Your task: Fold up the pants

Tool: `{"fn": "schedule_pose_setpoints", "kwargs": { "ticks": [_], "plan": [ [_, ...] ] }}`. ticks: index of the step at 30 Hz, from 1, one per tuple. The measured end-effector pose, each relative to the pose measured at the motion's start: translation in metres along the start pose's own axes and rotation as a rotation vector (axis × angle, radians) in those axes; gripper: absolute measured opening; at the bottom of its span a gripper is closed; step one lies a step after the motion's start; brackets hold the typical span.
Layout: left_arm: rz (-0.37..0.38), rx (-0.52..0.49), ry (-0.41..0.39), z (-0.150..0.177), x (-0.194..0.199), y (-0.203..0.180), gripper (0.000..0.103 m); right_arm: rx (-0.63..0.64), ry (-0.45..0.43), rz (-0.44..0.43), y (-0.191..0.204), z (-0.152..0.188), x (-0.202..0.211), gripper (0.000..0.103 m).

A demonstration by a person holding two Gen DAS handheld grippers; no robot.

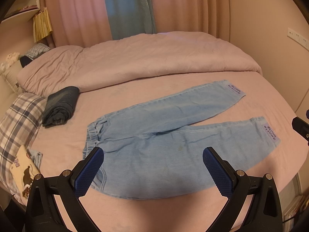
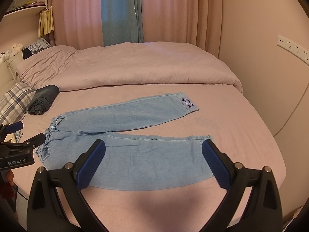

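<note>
Overhead, both hand-held grippers, left (image 1: 153, 172) and right (image 2: 153, 165), spread wide, apparently hovering above pants (image 1: 164, 135).

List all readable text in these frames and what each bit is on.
"gentle smile": patch on far cuff of the pants.
"gentle smile", same wording: patch on near cuff.
"GenRobot.AI": left gripper's body.
Letter "N", rest hidden: cream cloth.

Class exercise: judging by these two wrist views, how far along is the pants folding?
Done: the light blue denim pants lie spread flat on the pink bedsheet, legs apart. In hand: nothing; the left claw and right claw hover open above the near leg. Left: every fold. The dark rolled denim garment sits aside.
</note>
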State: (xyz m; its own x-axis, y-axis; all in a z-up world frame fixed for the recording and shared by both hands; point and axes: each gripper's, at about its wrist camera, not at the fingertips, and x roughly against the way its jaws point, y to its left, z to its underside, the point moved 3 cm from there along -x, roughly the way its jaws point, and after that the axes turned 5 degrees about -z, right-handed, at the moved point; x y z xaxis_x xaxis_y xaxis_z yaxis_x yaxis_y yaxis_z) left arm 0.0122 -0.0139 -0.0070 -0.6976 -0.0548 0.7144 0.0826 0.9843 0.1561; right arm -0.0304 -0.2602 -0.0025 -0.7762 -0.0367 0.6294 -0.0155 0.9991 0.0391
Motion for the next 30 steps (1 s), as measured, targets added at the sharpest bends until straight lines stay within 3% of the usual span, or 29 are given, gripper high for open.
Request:
{"fn": "schedule_pose_setpoints", "kwargs": {
  "ticks": [12,15,17,20,22,24,26,30],
  "plan": [
    [0.005,0.007,0.003,0.001,-0.002,0.001,0.102,0.000,0.007,0.000,-0.001,0.004,-0.001,0.101],
    [0.056,0.050,0.010,0.003,-0.012,0.013,0.102,0.006,0.011,-0.031,0.001,0.005,-0.006,0.101],
    [0.118,0.134,0.043,0.010,-0.027,0.033,0.102,0.031,0.025,-0.112,0.005,0.010,-0.016,0.101],
    [0.181,0.308,0.116,0.032,-0.055,0.074,0.102,0.126,0.141,-0.311,0.027,0.038,-0.051,0.100],
    [0.196,0.426,0.177,0.059,-0.074,0.106,0.102,0.215,0.192,-0.338,0.042,0.058,-0.070,0.098],
    [0.196,0.519,0.232,0.090,-0.086,0.133,0.102,0.355,0.248,-0.342,0.062,0.084,-0.090,0.089],
    [0.215,0.592,0.255,0.116,-0.091,0.150,0.102,0.463,0.316,-0.404,0.083,0.111,-0.108,0.078],
    [0.276,0.720,0.300,0.155,-0.108,0.165,0.102,0.581,0.400,-0.484,0.109,0.140,-0.134,0.072]
  ]
}}
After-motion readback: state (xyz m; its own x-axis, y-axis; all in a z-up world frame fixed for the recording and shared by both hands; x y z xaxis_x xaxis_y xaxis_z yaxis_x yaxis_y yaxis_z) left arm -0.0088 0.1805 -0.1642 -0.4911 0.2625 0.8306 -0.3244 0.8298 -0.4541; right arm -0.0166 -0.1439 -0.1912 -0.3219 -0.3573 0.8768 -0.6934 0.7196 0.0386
